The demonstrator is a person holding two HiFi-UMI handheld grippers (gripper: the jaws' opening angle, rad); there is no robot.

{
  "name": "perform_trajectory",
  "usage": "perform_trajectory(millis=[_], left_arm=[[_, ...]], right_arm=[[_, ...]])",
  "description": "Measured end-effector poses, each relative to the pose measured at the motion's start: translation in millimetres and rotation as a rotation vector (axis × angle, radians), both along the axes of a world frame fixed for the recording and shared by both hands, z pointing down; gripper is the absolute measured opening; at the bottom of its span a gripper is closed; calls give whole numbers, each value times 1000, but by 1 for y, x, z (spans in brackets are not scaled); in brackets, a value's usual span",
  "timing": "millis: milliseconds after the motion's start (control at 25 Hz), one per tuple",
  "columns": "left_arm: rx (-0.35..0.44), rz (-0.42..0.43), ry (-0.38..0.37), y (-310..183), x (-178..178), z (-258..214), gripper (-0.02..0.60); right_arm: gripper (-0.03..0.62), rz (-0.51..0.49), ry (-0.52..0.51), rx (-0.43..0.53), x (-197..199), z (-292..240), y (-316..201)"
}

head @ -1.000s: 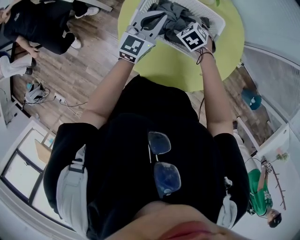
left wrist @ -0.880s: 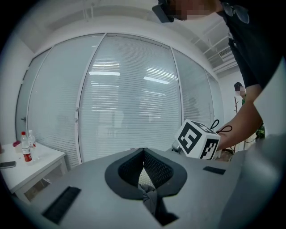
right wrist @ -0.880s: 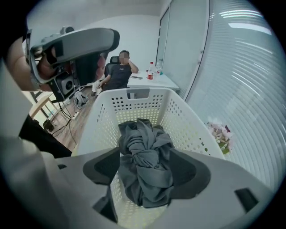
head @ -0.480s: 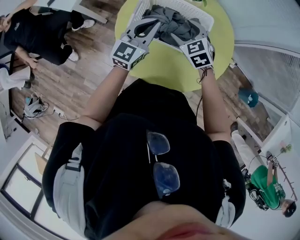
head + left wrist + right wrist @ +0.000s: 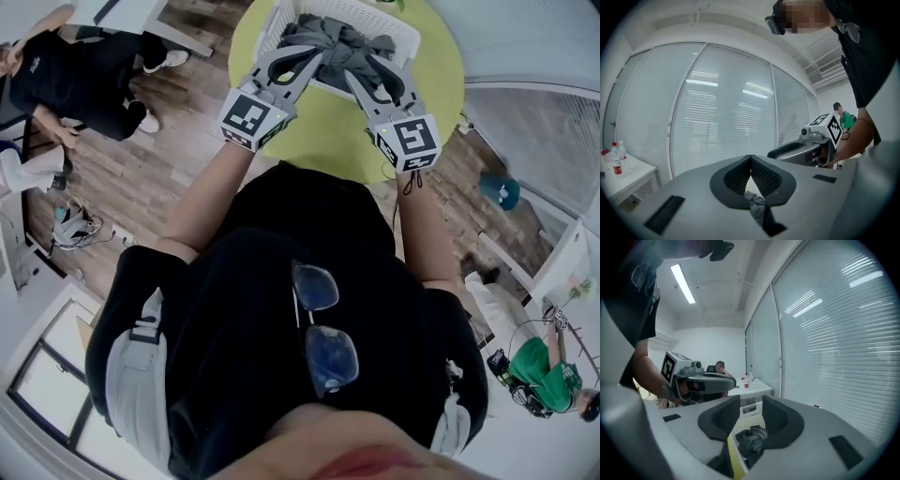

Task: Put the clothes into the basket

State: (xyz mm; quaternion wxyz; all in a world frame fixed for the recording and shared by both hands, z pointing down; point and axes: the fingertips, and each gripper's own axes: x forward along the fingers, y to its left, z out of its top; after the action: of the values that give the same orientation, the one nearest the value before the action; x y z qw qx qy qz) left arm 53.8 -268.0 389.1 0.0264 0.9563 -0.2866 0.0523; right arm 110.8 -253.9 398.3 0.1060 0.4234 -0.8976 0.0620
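Grey clothes (image 5: 342, 42) lie piled in the white basket (image 5: 272, 28) on the round green table (image 5: 328, 122). My left gripper (image 5: 314, 54) is at the pile's near left edge, its tips touching. In the left gripper view the left gripper (image 5: 750, 158) is shut, and a scrap of grey cloth (image 5: 757, 208) shows in the gap under the tips. I cannot tell if it touches them. My right gripper (image 5: 370, 66) stands open near the basket's front right. Its jaws have just been closing with nothing between them. Through the right gripper (image 5: 751, 401) I see the basket (image 5: 752, 413) and clothes (image 5: 752, 441).
Wood floor surrounds the table. Seated people (image 5: 75, 56) are at the far left and a person in green (image 5: 534, 375) at the lower right. A white side table with bottles (image 5: 616, 161) stands by the glass wall with blinds (image 5: 731, 108).
Both grippers have drawn back from the basket towards me, the right one farther. The right jaws stand narrower than before. The clothes stay in the basket.
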Motion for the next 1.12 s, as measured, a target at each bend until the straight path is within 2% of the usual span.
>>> perform_trajectory(millis=[120,280,560,1120], left_arm=[[7,20,-5,9,5,-4,11],[14,45,3,18,13,-6,11],[13,78,12,24,18,-2,9],[11,81,7,23,21,-3,11]], right_arm=[[71,21,-59,53,5,-16,10],[32,15,-80,94,10,-27,15],[26,-2,-83,109,10,-33,19],[25,-5,-69,107,12,-30,20]])
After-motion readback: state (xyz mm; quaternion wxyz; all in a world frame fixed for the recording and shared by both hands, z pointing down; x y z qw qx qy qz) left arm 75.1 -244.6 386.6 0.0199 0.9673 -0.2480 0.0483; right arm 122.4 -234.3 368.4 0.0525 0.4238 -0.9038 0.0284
